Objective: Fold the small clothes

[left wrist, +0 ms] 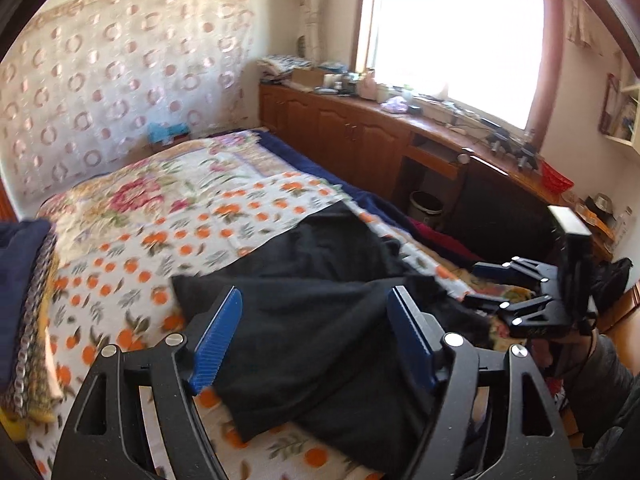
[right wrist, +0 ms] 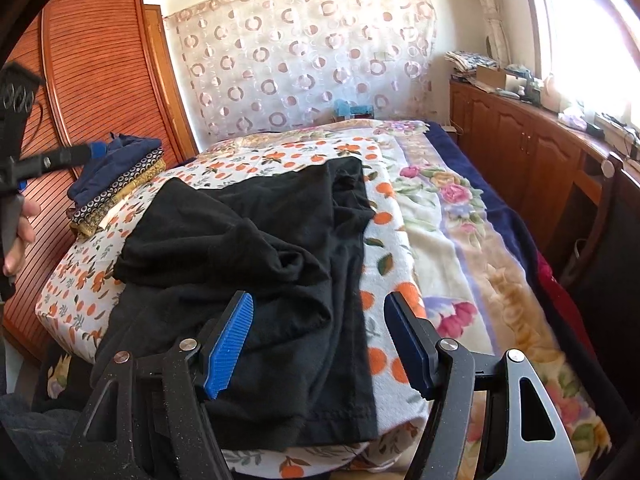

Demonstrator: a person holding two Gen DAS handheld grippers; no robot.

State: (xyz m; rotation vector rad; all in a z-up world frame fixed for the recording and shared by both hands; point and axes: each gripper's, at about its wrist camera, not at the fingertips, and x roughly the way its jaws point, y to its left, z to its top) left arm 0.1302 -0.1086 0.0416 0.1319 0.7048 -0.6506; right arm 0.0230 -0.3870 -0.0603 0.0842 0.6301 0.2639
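A crumpled black garment [left wrist: 320, 280] lies on the orange-print blanket [left wrist: 160, 240] across the near part of the bed. My left gripper [left wrist: 316, 320] hovers open just above it, blue pads wide apart and nothing pinched. In the right wrist view the same black garment [right wrist: 260, 240] is bunched, with one layer thrown over another. My right gripper [right wrist: 320, 340] is open over its near right edge, and the pads are not pressing on the cloth. My right gripper [left wrist: 476, 286] also shows at the right of the left wrist view, beside the garment.
A stack of folded clothes [right wrist: 116, 176] sits at the bed's far left corner, by a wooden wardrobe [right wrist: 92, 60]. A floral blanket [right wrist: 452, 216] covers the right side of the bed. Wooden cabinets [left wrist: 340, 128] run under the window, with a bin [left wrist: 426, 206] on the floor.
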